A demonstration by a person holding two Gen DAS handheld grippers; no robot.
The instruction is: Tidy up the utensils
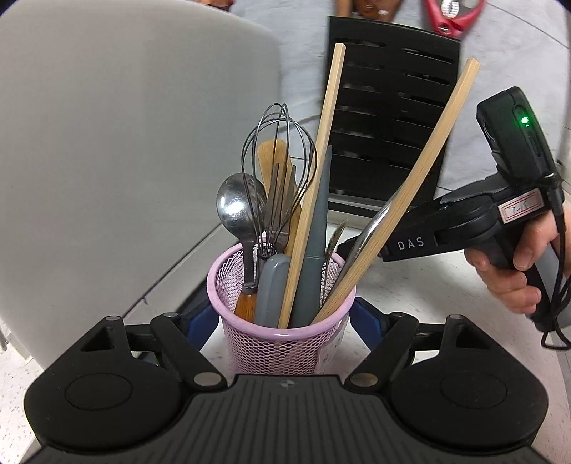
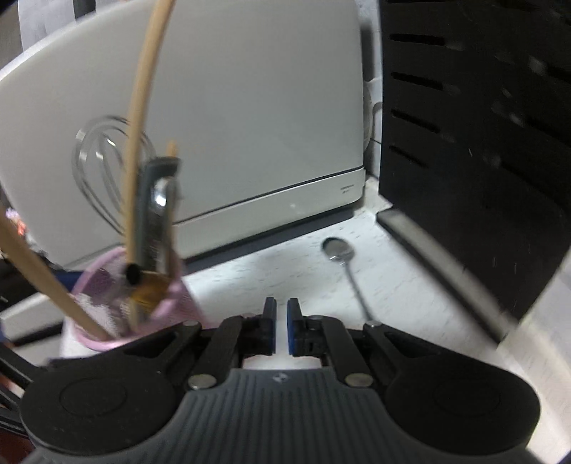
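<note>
A pink mesh cup (image 1: 282, 346) stands on the white counter between the blue fingers (image 1: 201, 321) of my left gripper (image 1: 283, 321), whose pads lie against both of its sides. The cup holds a whisk (image 1: 278, 142), a steel spoon (image 1: 235, 207), two long wooden chopsticks (image 1: 410, 189), a wooden spatula and grey handles. My right gripper (image 2: 282, 307) is shut with nothing between its pads. It sits just right of the cup (image 2: 103, 344), and a hand holds it (image 1: 351, 244). A loose steel spoon (image 2: 337, 248) lies on the counter ahead of it.
A white appliance (image 2: 249, 125) stands close behind the cup (image 1: 107, 142). A black slotted rack (image 2: 481, 125) rises at the right (image 1: 392, 125). A red-handled tool (image 1: 453, 14) shows at the top edge.
</note>
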